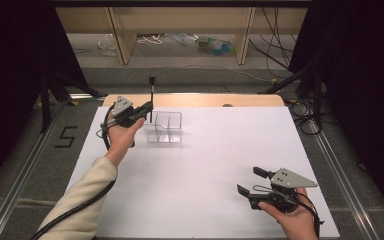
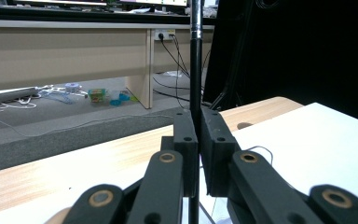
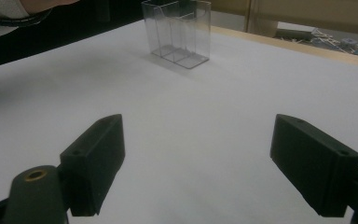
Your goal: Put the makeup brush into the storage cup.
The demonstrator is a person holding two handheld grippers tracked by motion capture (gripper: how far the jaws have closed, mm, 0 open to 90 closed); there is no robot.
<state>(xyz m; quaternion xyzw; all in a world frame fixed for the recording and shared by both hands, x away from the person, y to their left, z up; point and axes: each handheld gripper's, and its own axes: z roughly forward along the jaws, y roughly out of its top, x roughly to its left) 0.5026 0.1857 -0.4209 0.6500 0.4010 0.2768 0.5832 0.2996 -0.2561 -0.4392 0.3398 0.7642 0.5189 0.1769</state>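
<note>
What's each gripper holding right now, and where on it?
The left gripper clamps a thin black rod, held upright, near its lower part, beside the clear box. The right gripper holds nothing; its jaws stand open.

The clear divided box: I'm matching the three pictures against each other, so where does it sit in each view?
High view: the clear divided box stands upper left of centre on the white table, beside the left gripper.
Left gripper view: not in this picture.
Right gripper view: top centre, far beyond the open jaws.
Shared landmark: the table's wooden far edge.
</note>
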